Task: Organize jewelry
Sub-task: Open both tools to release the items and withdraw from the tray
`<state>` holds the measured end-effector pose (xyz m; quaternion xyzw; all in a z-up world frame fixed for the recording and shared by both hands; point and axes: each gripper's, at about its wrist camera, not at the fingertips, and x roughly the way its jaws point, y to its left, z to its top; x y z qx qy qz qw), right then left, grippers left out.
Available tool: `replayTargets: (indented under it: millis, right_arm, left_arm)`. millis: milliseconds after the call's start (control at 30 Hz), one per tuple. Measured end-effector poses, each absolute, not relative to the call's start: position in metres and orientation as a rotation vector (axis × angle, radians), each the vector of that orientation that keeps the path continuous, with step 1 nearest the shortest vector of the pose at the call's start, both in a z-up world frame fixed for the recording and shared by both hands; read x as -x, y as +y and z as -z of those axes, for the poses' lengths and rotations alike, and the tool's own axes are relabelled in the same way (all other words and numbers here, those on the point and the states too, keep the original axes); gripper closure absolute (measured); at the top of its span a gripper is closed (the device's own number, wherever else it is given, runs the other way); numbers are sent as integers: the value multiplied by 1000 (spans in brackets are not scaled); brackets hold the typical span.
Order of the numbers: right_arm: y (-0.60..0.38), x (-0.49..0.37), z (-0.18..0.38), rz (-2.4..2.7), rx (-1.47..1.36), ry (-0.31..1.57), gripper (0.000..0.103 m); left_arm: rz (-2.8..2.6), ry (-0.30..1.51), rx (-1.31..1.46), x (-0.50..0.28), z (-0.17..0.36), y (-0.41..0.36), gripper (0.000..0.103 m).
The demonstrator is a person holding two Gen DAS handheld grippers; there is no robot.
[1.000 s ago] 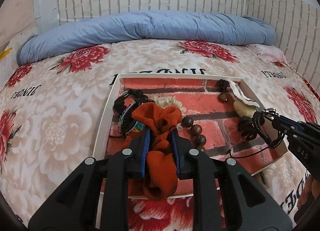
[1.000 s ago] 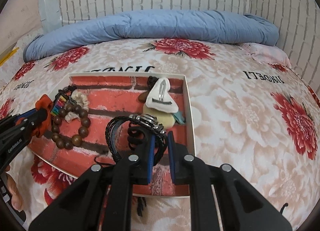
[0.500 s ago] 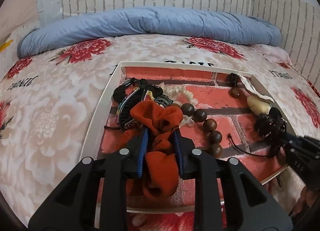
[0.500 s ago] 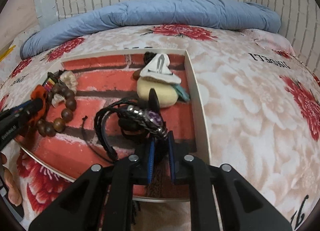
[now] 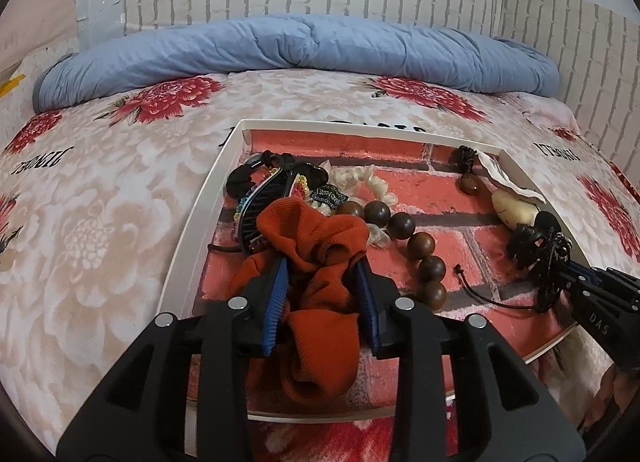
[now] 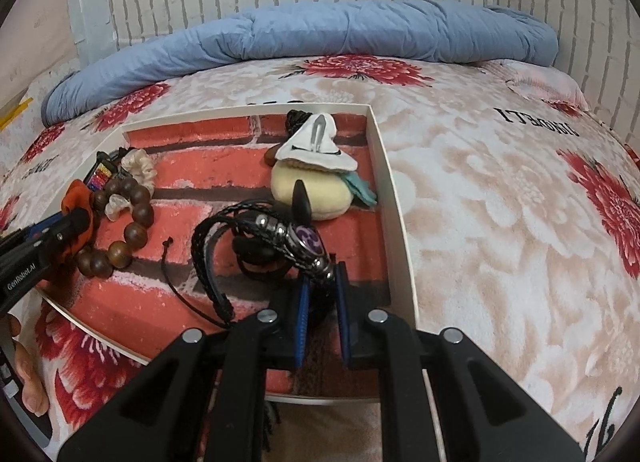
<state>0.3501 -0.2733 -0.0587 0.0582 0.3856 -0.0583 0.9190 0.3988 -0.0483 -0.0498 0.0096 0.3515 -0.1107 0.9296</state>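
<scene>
A white-rimmed tray [image 5: 200, 218] with a red brick print lies on the bed. My left gripper [image 5: 322, 278] is shut on an orange scrunchie [image 5: 316, 234] over the tray's near left part. My right gripper [image 6: 322, 286] is shut on a black braided bracelet [image 6: 280, 230] with a purple charm, low over the tray's near right corner. It also shows in the left wrist view [image 5: 544, 258]. A wooden bead bracelet [image 5: 416, 238] lies mid-tray.
In the tray are a black hair claw [image 5: 264, 198], a cream scrunchie [image 5: 368, 182], a cream and white plush piece [image 6: 316, 178] and a brown bead [image 5: 468, 182]. A blue duvet [image 5: 304, 50] lies along the brick-pattern wall behind the floral bedspread [image 6: 500, 202].
Both grippers have come lower and nearer the tray with their items. The bracelet now hangs close over the tray floor, and the scrunchie sits against the tray's items.
</scene>
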Motion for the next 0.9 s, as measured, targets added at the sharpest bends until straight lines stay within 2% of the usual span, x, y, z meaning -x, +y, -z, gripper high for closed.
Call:
replayTargets:
  millis: [267, 633, 667, 733, 833, 900]
  right_arm:
    - [-279, -346, 57, 112, -156, 766, 89]
    - [-279, -340, 52, 101, -152, 741, 88]
    - [-278, -339, 51, 100, -150, 737, 86]
    - [-278, -338, 49, 101, -150, 729, 64]
    - [-279, -335, 46, 104, -149, 710, 56]
    - [-279, -335, 45, 103, -151, 705, 53]
  left_arm:
    - [219, 698, -54, -393, 48, -53, 48]
    - [201, 640, -83, -381, 42, -57, 30]
    - [202, 635, -86, -379, 41, -57, 29]
    - [208, 615, -90, -374, 38, -57, 25]
    - [207, 565, -98, -363, 31, -57, 15]
    - [207, 541, -112, -357, 28, -58, 13]
